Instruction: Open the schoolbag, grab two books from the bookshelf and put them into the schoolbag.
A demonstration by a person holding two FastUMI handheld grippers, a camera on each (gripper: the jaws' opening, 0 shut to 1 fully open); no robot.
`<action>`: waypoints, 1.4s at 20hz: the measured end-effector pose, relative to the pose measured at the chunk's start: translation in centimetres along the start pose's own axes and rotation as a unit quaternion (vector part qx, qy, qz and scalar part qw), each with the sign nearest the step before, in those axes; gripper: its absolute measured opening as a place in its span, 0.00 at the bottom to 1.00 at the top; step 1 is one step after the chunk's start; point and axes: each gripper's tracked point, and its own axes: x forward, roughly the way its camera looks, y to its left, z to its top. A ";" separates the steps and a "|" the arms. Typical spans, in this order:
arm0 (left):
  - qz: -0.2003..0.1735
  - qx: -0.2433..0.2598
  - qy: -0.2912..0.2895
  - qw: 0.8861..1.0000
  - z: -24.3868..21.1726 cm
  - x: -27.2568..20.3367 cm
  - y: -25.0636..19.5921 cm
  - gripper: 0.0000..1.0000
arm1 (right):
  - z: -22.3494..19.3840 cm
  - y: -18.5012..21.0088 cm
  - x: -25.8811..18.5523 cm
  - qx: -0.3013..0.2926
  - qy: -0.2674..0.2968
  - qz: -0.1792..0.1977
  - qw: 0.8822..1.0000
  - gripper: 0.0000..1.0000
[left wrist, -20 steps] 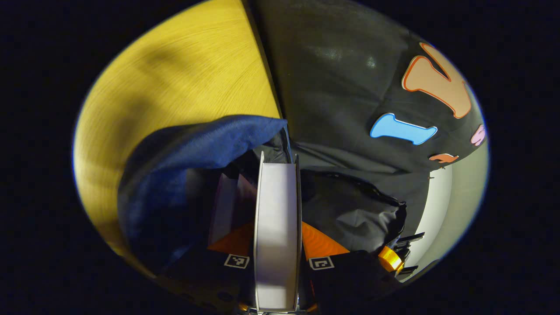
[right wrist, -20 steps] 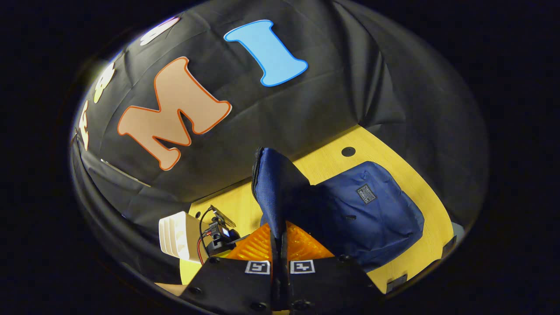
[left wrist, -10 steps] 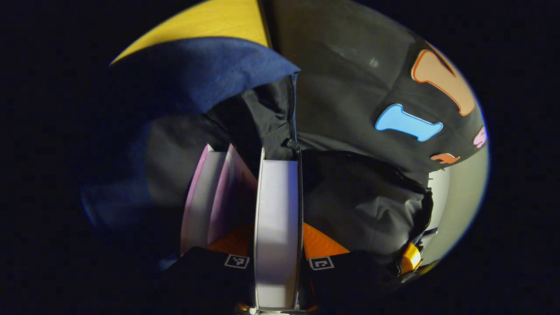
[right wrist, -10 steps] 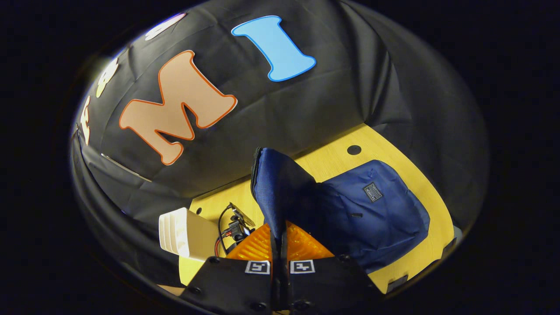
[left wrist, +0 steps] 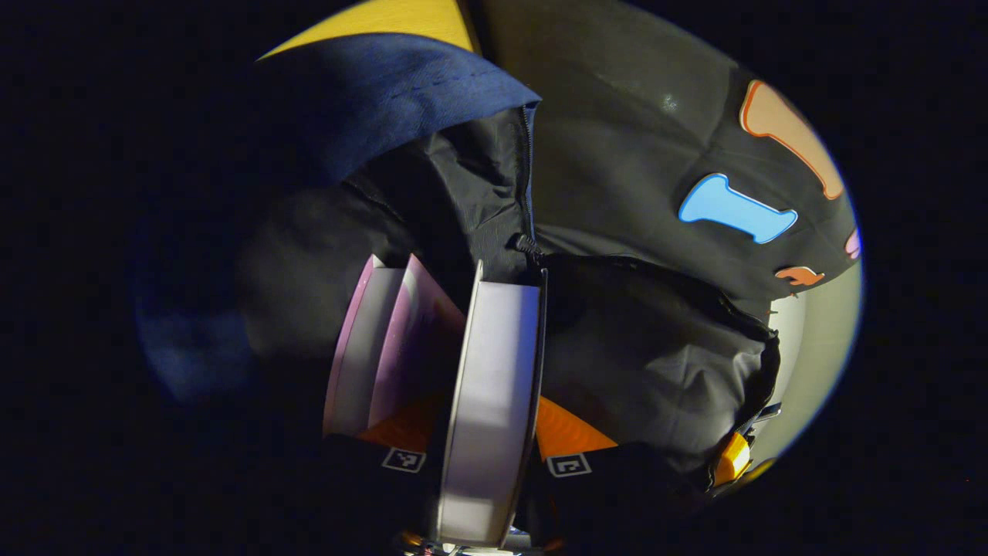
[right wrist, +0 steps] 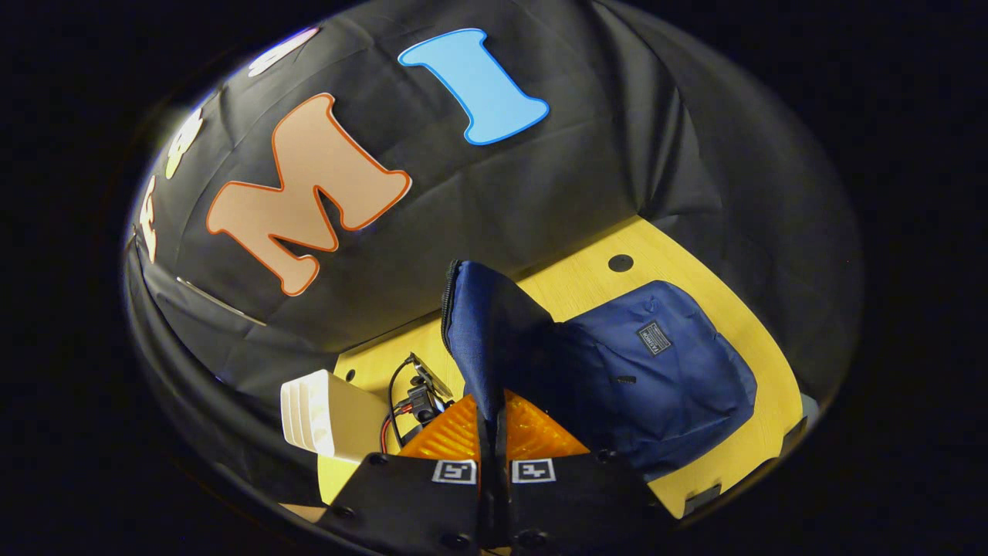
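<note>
left hand-held gripper (left wrist: 486,455): pinching a white book (left wrist: 490,401), edge-on inside the open schoolbag (left wrist: 401,100) beside a pink book (left wrist: 386,347) | right hand-held gripper (right wrist: 494,463): pinching the schoolbag's flap (right wrist: 482,332), lifted above the yellow tabletop (right wrist: 587,286)

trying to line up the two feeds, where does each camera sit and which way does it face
Left gripper view: rides the left claw, looking into the open schoolbag; its fingers clamp a pale book beside a purple book.
Right gripper view: rides the right claw, facing the table and wall; its fingers pinch the bag's flap.
Shared: schoolbag, pale book, table.
</note>
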 end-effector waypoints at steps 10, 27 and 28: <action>0.142 0.182 -0.016 0.973 1.9 -4.5 0.8 0.78 | -0.1 0.0 -0.1 -0.001 -0.002 -0.003 1.000 0.03; 0.213 0.570 -0.170 0.775 8.2 -18.0 -10.9 0.92 | -1.1 0.7 0.3 0.002 -0.007 -0.002 1.000 0.03; 0.213 0.584 -0.191 0.760 8.4 -19.0 -12.2 0.94 | -1.3 0.7 0.2 -0.002 -0.006 -0.002 1.000 0.03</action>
